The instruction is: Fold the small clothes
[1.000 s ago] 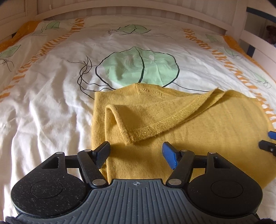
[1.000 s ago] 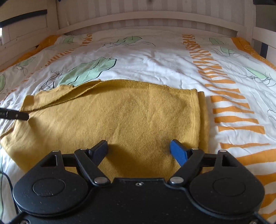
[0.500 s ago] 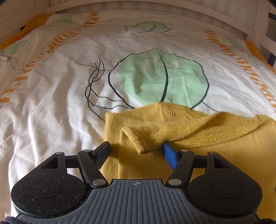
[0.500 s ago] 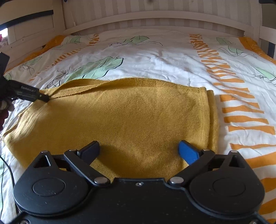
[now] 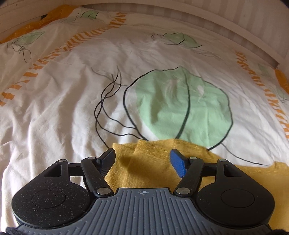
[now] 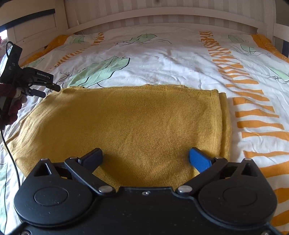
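A mustard-yellow knit garment (image 6: 126,123) lies flat on the bed, folded over along its right side. In the left wrist view its far left corner (image 5: 144,159) lies between my fingers. My left gripper (image 5: 142,159) is open, low over that corner, holding nothing. It also shows in the right wrist view (image 6: 50,88) at the garment's far left corner. My right gripper (image 6: 145,157) is open and empty over the garment's near edge.
The bed is covered by a white duvet (image 6: 162,59) with green leaves and orange stripes. A white slatted bed frame (image 6: 162,16) runs along the far side, with rails at both sides. A black cable (image 6: 10,153) hangs at the left.
My left gripper moved forward to the garment's far left corner. The raised fold of the garment there now lies flat. My right gripper opened wider and drew back a little.
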Available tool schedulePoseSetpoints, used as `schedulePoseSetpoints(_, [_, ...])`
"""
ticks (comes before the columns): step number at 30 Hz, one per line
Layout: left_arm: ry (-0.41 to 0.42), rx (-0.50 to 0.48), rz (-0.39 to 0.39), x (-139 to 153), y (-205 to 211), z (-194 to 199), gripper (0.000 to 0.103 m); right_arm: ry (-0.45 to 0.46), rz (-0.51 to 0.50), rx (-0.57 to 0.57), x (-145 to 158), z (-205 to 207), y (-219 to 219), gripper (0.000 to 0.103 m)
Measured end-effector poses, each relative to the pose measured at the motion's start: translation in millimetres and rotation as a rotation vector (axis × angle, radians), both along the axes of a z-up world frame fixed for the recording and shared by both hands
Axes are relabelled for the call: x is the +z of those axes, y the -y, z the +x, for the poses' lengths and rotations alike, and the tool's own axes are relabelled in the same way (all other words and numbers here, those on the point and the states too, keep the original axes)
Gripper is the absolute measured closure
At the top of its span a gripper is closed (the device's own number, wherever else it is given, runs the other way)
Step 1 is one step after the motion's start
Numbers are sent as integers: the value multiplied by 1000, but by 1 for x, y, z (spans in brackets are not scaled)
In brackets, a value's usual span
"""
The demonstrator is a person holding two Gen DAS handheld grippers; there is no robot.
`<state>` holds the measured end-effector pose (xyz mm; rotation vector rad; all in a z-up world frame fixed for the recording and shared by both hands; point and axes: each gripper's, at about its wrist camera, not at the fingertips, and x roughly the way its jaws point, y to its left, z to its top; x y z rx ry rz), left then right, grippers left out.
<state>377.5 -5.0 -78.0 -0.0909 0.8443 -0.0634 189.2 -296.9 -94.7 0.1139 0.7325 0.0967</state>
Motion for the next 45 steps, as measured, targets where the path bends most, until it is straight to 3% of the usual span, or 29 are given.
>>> schedulePoseSetpoints(8, [39, -109, 20, 23, 40, -47, 37, -5, 46, -6, 3, 1, 5, 0])
schedulePoseSetpoints(12, [63, -176, 84, 28, 67, -71, 36, 5, 97, -8, 7, -1, 11, 0])
schedulePoseSetpoints(17, [74, -247, 125, 29, 91, -90, 18, 42, 214, -23, 16, -5, 25, 0])
schedulePoseSetpoints(21, [70, -267, 141, 26, 104, -98, 8, 85, 239, -56, 24, -9, 37, 0])
schedulePoseSetpoints(30, [-7, -250, 145, 12, 121, -97, 7, 62, 353, -159, 27, -12, 83, 0])
schedulePoseSetpoints(35, [-96, -258, 155, -8, 127, -92, 7, -26, 542, -219, 6, -12, 112, 0])
schedulePoseSetpoints(39, [-147, -237, 124, -21, 123, -87, 0, -59, 695, -256, -14, -10, 125, 0])
schedulePoseSetpoints(45, [-176, -248, 126, -25, 124, -82, 0, -59, 716, -218, -21, -2, 121, 0])
